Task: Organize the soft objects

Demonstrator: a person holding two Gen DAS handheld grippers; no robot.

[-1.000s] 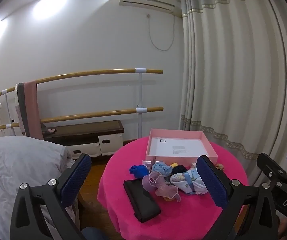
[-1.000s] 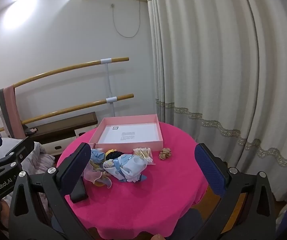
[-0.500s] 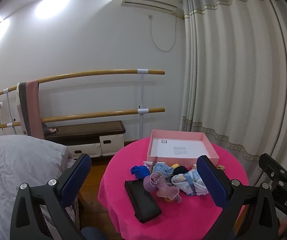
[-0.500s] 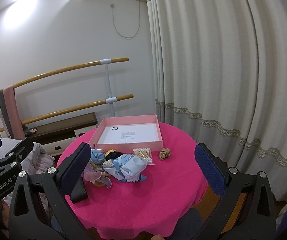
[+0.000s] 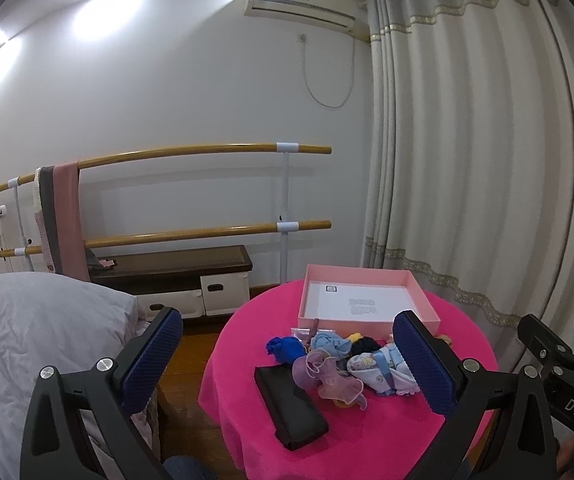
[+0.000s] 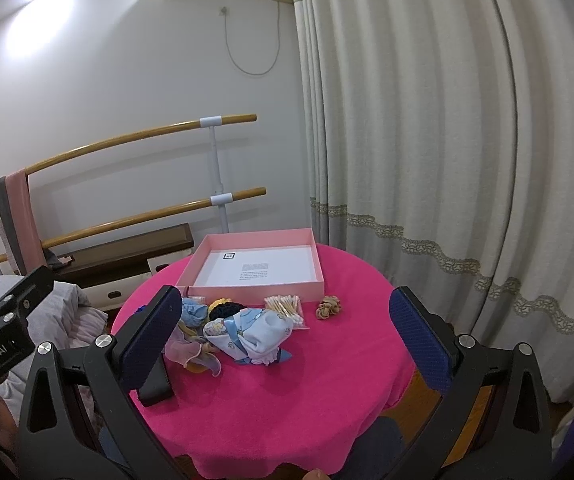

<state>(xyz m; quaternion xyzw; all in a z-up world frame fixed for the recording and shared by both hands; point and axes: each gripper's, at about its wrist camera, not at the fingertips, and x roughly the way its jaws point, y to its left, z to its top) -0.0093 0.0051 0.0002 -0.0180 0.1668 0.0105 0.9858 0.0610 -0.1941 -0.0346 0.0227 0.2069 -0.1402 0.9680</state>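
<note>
A heap of soft things lies near the middle of the round table draped in bright pink cloth (image 6: pixel 327 380), just in front of the one shallow pink cardboard box with a white floor (image 6: pixel 255 268). In the heap: one light-blue printed child's garment (image 6: pixel 259 330), one lilac ruffled organza scrunchie (image 5: pixel 327 376), one royal-blue scrunchie (image 5: pixel 285 348), one pale-blue scrunchie (image 5: pixel 329 343) and one black-and-yellow knitted piece (image 6: pixel 225 307). How they overlap is hard to make out, and more items may be hidden beneath. From the right wrist view the left pad covers most of the lilac and pale-blue ones. One beige scrunchie (image 6: pixel 329 306) lies apart to the right, beside one clear packet of cotton swabs (image 6: pixel 287 307). One flat black rectangular case (image 5: pixel 291 408) lies at the heap's left.

The left hand-held gripper (image 5: pixel 287 364) and right hand-held gripper (image 6: pixel 283 336) both hover short of the table, fingers spread wide, grasping nothing. Behind are two wooden wall bars (image 5: pixel 191 152) and a bed with grey bedding (image 5: pixel 27 328), cut off at the left edge.
</note>
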